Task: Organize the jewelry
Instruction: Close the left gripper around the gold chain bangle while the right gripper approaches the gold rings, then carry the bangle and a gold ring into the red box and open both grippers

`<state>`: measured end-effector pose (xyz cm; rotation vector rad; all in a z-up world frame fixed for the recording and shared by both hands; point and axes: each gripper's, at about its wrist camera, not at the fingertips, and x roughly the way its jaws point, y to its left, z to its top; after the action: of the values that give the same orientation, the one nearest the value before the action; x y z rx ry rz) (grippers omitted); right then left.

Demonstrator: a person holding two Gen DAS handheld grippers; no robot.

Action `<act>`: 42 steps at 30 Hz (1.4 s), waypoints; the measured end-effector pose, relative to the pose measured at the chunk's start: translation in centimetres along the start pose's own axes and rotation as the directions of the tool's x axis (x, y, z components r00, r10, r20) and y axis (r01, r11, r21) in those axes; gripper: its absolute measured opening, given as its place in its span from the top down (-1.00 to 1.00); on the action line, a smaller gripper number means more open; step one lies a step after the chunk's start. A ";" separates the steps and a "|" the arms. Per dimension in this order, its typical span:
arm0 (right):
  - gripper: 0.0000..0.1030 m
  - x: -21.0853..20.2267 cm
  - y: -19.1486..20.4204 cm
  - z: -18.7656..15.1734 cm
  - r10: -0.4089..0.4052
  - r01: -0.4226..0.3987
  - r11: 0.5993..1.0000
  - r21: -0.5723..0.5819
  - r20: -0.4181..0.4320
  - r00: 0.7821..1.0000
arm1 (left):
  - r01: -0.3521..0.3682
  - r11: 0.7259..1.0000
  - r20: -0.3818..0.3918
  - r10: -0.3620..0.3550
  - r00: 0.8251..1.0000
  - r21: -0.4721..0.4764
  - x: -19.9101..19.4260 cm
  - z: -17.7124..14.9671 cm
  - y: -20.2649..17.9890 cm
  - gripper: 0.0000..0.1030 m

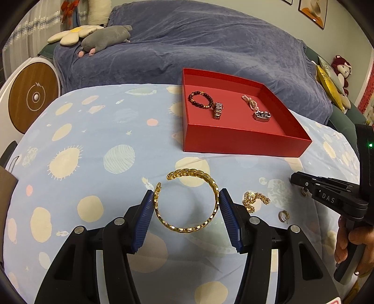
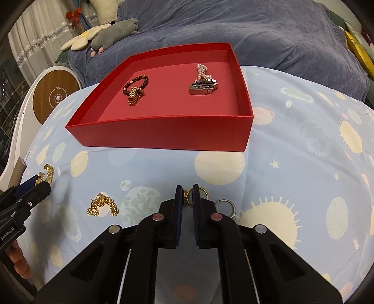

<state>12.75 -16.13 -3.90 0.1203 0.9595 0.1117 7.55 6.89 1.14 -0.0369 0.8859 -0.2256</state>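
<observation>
While gold chain (image 2: pixel 102 204) lies near, red box (image 2: pixel 163 135) stands beyond.

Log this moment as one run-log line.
left gripper: closed on gold bangle | right gripper: closing around gold ring | red box: four pieces inside

The place was a home, most probably a living room or a bedroom. A big sofa (image 1: pixel 198 46) under a blue-grey cover stood behind the table cloth (image 1: pixel 93 140) with planets and suns. Soft toys lay on it: a grey plush animal (image 1: pixel 105 38) and a flower cushion (image 1: pixel 72 34). Framed pictures (image 1: pixel 313 11) hung on the wall, and a curtain (image 2: pixel 30 39) was at the left.
</observation>
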 end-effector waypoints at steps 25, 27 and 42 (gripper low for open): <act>0.90 -4.3 -0.2 1.6 0.057 -0.058 0.998 0.012 0.096 0.994 | 0.031 0.999 0.068 -0.031 0.997 0.008 -0.5 3.5 -3.7 -0.05; 0.90 -4.4 -0.3 1.6 0.058 -0.060 0.998 0.014 0.100 0.993 | 0.030 0.999 0.066 -0.030 0.997 0.012 -0.3 3.5 -3.9 -0.05; 0.90 -4.0 -1.4 7.8 0.070 -0.074 0.997 0.018 0.163 0.984 | 0.004 0.999 0.122 -0.010 0.992 0.053 3.0 9.9 -5.4 -0.05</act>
<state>16.95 -18.56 3.55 0.1838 0.7939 0.1551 16.06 0.41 5.86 -0.0049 0.7571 -0.2505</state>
